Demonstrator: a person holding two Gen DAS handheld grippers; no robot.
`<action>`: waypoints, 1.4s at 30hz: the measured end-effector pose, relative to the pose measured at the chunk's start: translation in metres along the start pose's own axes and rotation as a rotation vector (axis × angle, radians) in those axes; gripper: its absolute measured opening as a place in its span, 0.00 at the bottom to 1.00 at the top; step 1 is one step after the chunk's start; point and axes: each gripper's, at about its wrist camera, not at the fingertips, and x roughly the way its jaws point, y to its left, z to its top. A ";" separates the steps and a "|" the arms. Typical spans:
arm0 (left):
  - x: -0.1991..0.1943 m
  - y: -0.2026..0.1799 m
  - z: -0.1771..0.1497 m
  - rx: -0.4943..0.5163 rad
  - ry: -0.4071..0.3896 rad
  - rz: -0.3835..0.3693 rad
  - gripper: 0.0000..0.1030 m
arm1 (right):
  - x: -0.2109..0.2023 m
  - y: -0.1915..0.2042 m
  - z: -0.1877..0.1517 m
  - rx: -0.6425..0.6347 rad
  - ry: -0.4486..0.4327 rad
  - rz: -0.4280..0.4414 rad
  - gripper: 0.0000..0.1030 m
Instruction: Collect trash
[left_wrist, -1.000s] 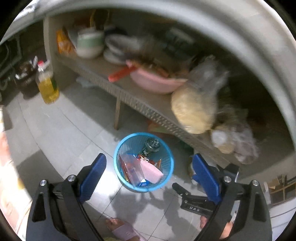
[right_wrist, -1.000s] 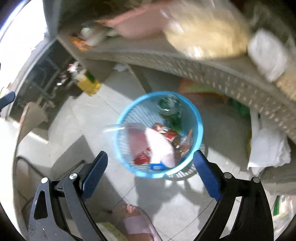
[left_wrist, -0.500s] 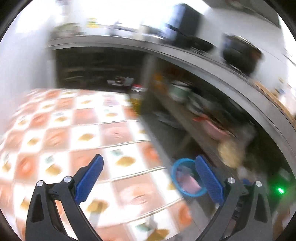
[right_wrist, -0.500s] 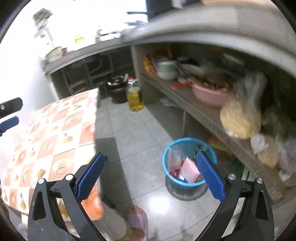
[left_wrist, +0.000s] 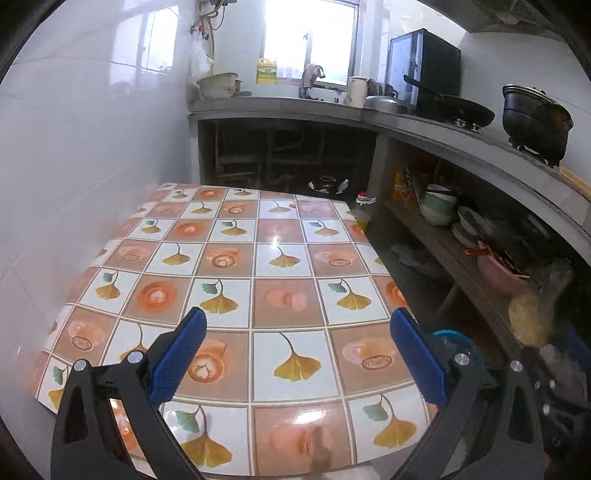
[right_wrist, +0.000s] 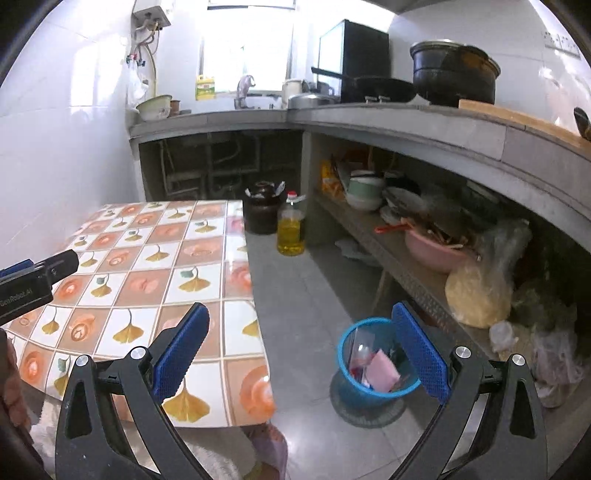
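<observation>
**Left gripper wide above the patterned table**

The left gripper (left_wrist: 297, 325) stands with its blue pads far apart and nothing between them. Under it lies the table (left_wrist: 258, 258), covered with a glossy cloth of orange flowers and yellow leaves. At the right finger, part of the blue basket (left_wrist: 460, 341) shows on the floor, near the shelf (left_wrist: 443, 247) with bowls.

home kitchen | concrete counter (right_wrist: 406, 114) with wok (right_wrist: 384, 88), blackened pot (right_wrist: 454, 74) | shelf of bowls (right_wrist: 364, 188) under it | oil bottle (right_wrist: 291, 229) on floor | tap by window (left_wrist: 312, 74) | tile-print table (left_wrist: 258, 280)
</observation>
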 end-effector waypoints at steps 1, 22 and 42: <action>0.003 0.000 0.000 -0.004 0.007 0.011 0.95 | 0.000 0.000 -0.002 0.012 0.006 -0.001 0.92; 0.031 -0.032 -0.056 0.155 0.300 -0.034 0.95 | 0.014 -0.015 -0.032 0.025 0.128 -0.066 0.92; 0.026 -0.020 -0.055 0.134 0.304 0.006 0.95 | 0.014 -0.017 -0.036 -0.023 0.159 -0.008 0.92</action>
